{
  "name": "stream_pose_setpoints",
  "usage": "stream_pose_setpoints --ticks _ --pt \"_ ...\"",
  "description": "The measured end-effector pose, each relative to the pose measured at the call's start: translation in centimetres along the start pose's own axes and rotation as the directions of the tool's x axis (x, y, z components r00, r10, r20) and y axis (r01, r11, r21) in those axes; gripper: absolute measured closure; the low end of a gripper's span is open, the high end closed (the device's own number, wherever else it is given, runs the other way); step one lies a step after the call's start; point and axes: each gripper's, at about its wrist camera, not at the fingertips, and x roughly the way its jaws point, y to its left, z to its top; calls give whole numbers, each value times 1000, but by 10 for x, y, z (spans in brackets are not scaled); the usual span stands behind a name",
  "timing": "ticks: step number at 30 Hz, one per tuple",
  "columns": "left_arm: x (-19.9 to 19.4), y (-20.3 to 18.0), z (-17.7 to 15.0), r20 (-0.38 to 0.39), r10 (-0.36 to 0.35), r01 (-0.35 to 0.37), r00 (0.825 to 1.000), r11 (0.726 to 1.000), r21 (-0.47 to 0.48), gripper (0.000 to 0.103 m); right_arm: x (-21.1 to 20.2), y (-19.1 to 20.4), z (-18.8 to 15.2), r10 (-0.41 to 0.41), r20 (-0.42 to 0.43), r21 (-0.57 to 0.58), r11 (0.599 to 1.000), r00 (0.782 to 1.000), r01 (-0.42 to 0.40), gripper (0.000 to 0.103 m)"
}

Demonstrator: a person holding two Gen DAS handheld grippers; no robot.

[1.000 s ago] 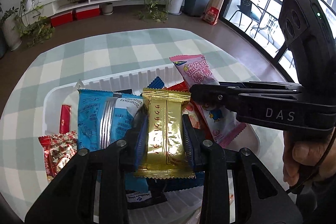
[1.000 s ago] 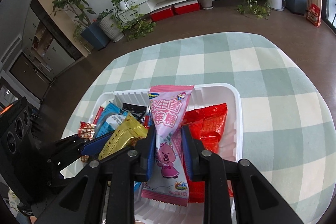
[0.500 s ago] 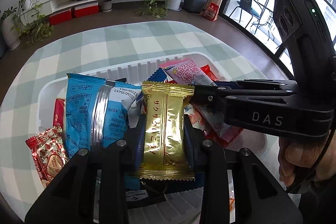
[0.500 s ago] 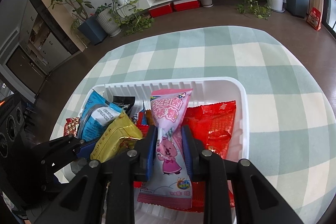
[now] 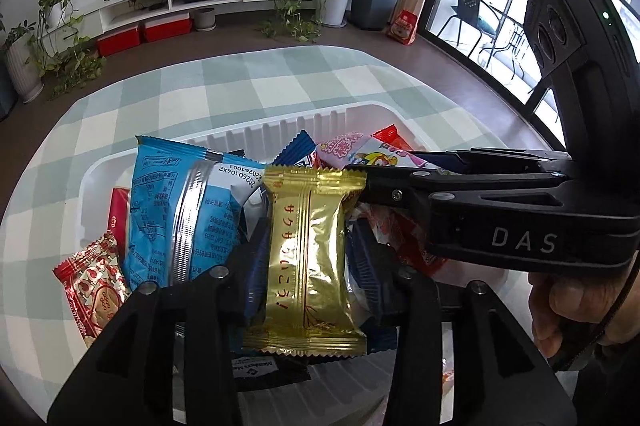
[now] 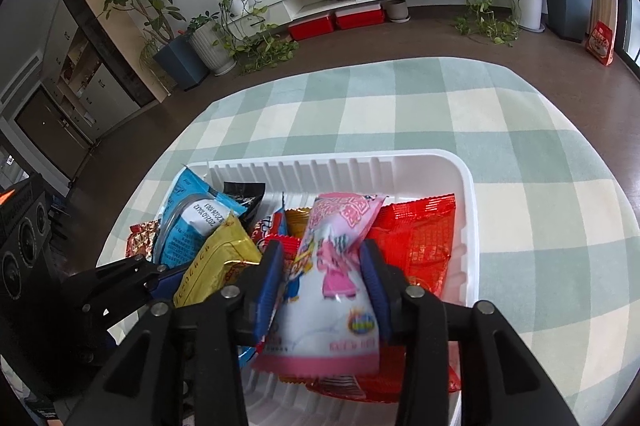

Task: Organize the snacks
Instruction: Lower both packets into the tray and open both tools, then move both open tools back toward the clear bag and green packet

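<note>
Tray (image 6: 468, 186) sits on the checked tablecloth (image 6: 520, 130), snacks piled inside it. In the right wrist view the cartoon packet (image 6: 340, 290) lies between the right gripper (image 6: 324, 278) fingers, grid-pattern packet (image 6: 416, 242) just right of it, foil packet (image 6: 212, 266) and date-stamped packet (image 6: 192, 226) to the left, dark packet (image 6: 244, 192) behind those. In the left wrist view the foil packet stands between the left gripper (image 5: 310, 258) fingers, heart-print packet (image 5: 92, 290) at the tray's left edge
</note>
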Motion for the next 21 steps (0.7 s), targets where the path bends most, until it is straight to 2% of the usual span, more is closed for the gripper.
stream_pose_setpoints --ticks 1,8,12,17,19,21 --pt "-2 -1 -1 3 -4 4 1000 1000 3 53 -2 2 0 -2 4 -8 1000 1000 2 58" --pt "-19 -7 -4 39 -21 21 999 1000 20 41 -17 7 -1 7 32 -14 1000 999 -7 57" --pt "-30 -8 -9 56 -26 25 998 999 26 32 -29 6 -5 9 58 0 1000 998 -9 47" --pt "-48 -13 -19 75 -44 41 996 998 37 32 -46 4 -10 30 85 23 999 996 -32 46" --pt "-61 -15 -25 97 -56 53 994 998 40 25 -58 3 -16 51 109 39 998 993 -55 44" --pt "-74 -14 -33 114 -70 66 991 997 39 22 -71 2 -25 70 137 61 995 988 -79 39"
